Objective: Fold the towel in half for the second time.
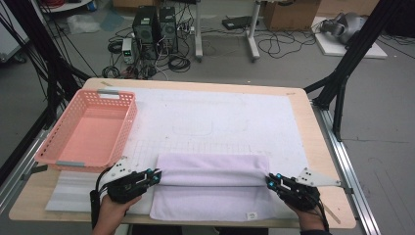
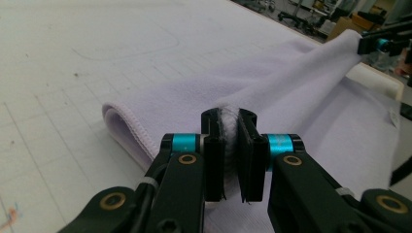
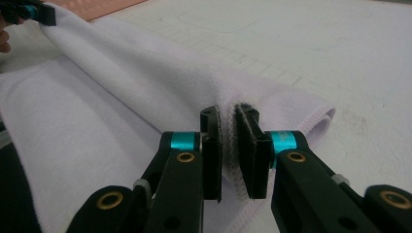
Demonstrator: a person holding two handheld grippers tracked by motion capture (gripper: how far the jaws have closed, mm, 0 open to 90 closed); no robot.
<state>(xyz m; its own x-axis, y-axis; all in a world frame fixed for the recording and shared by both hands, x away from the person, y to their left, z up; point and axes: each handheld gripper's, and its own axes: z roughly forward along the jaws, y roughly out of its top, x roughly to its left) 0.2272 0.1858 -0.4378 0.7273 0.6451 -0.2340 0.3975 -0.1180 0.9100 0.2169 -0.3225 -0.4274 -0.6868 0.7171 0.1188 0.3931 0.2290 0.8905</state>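
A pale lilac towel [image 1: 210, 188] lies on a white mat [image 1: 220, 117] that covers a wooden surface [image 1: 320, 147], near the edge closest to the person. The towel is folded over on itself, with a rounded fold running along its far side and a small label near its front right corner. The left gripper [image 1: 157, 177], held in the person's left hand [image 1: 110, 213], meets the towel's left edge; the right gripper [image 1: 268, 181] meets its right edge. In the left gripper view, the jaws are closed tight on a bunched edge of the towel [image 2: 291, 92], which rises toward the other gripper [image 2: 369, 46] farther off. In the right gripper view, the jaws are pressed together on the towel [image 3: 121, 97] edge, with the fabric pinched between their pads. A pink plastic basket [image 1: 129, 120] sits at the left side of the surface, well apart from the towel
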